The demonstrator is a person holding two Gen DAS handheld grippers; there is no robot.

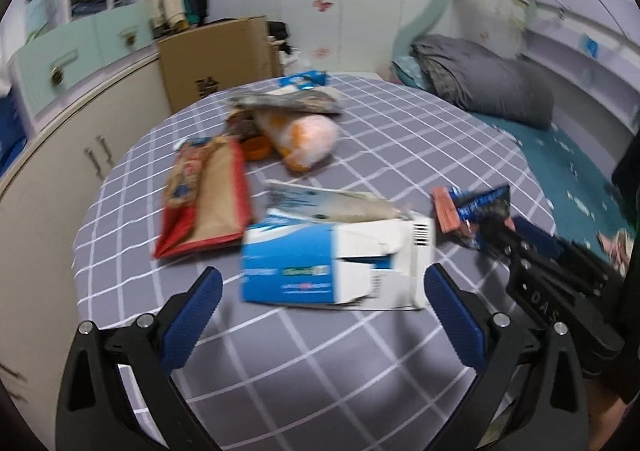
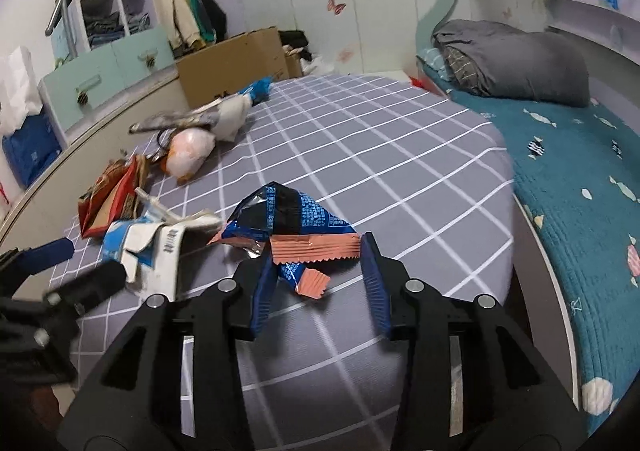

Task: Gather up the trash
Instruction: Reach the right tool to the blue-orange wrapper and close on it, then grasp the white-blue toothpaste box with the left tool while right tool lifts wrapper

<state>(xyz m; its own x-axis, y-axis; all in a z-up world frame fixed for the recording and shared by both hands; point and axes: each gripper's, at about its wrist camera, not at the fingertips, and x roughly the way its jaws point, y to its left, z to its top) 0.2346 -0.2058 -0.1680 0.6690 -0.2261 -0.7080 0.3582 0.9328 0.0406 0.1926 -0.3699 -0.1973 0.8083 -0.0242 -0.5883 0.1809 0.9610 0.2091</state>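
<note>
Checked table (image 2: 400, 155), wrapper (image 2: 288, 223) between right gripper (image 2: 318, 275)

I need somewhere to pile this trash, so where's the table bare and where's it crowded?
Bare cloth runs along the table side by the bed, beyond the blue wrapper. Crowded: the cabinet side, where the torn box, red bag and orange bag cluster.

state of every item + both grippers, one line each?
left gripper: open, empty
right gripper: open, straddling wrapper
blue-and-white carton: torn open, on its side
blue snack wrapper: crumpled, opened
red-and-brown bag: lying flat
cardboard box: open top
</note>
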